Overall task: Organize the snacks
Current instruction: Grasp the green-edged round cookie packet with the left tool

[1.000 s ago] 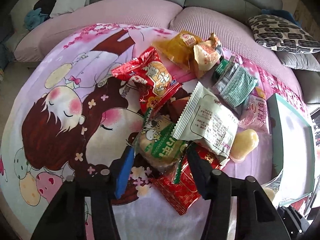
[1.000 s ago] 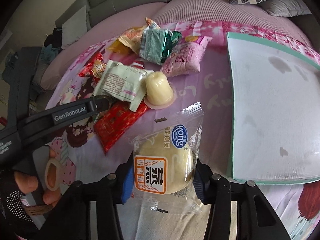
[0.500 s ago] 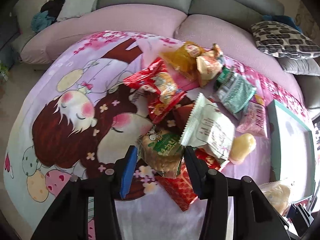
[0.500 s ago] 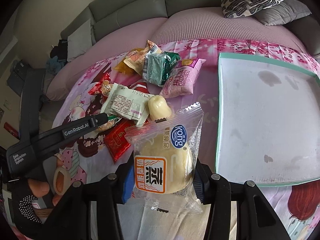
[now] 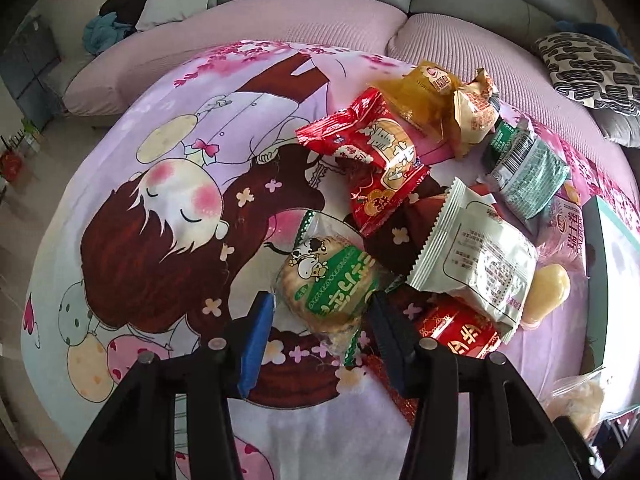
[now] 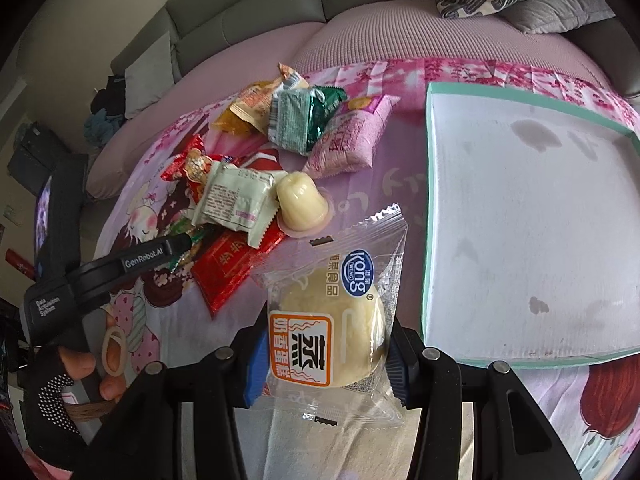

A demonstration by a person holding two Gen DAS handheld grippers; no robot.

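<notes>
Left wrist view: steeply downward, close over the snack pile (image 5: 432,208). Right wrist view: steeply downward, beside the tray (image 6: 430,208). Shared: pile, blanket (image 5: 160,160), sofa (image 6: 248,8).

Your left view cuts the tray (image 5: 612,240) off at the right edge, and only a corner of the clear-wrapped bun (image 5: 576,396) shows there. The white packet (image 5: 476,256) hides most of the red packet (image 5: 460,328). Small print on the wrappers is unreadable.

One tray (image 6: 429,200), one jelly cup (image 6: 302,202), nine snack packets (image 6: 236,200), two claws (image 6: 322,364).
</notes>
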